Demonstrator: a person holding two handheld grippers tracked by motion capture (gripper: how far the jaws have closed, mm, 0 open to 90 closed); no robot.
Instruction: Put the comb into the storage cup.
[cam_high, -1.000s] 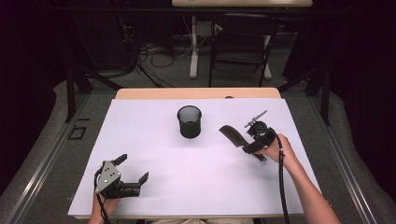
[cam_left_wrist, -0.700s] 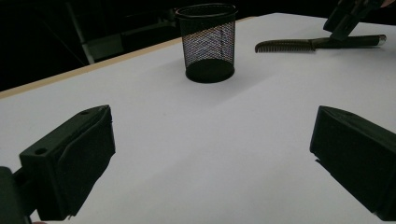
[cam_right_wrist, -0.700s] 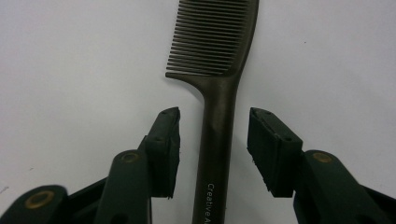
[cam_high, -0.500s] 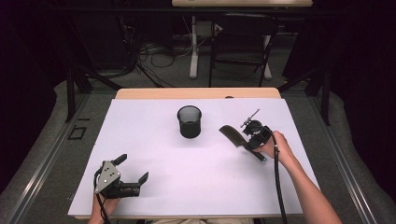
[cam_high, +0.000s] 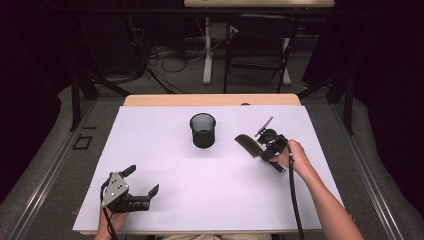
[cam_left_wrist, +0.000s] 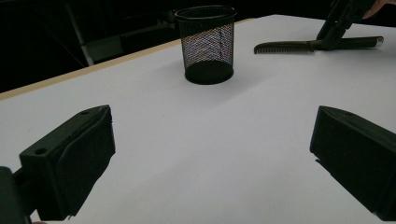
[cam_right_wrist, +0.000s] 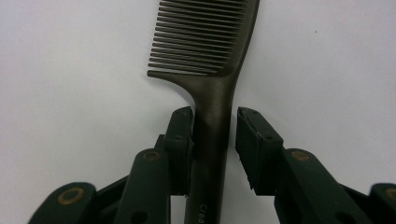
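1. Fingers (cam_right_wrist: 180, 140) of the right gripper (cam_right_wrist: 212, 140) are seen set on either side of the comb (cam_right_wrist: 212, 84), at its handle just below the teeth. One pad lies against the handle, while a thin gap is left on the other side, so the comb is bracketed but not yet clamped.
2. Wide apart are held the jaws of the left gripper (cam_left_wrist: 210, 154), with nothing between them except the bare white table cover (cam_left_wrist: 210, 186).
3. A black mesh cup (cam_high: 203, 130) stands upright near the middle of the cover; through its mesh wall nothing is seen inside.
4. Compared with a second ago, the right gripper (cam_high: 260, 142) has been brought slightly lower onto the comb (cam_high: 247, 145), and its jaws have just been closing around the handle. The left gripper (cam_high: 140, 187) and the cup are found where they were.
5. The comb lies flat on the cover to the right of the cup and apart from it, its toothed end pointing toward the cup and its handle running back between the right fingers.
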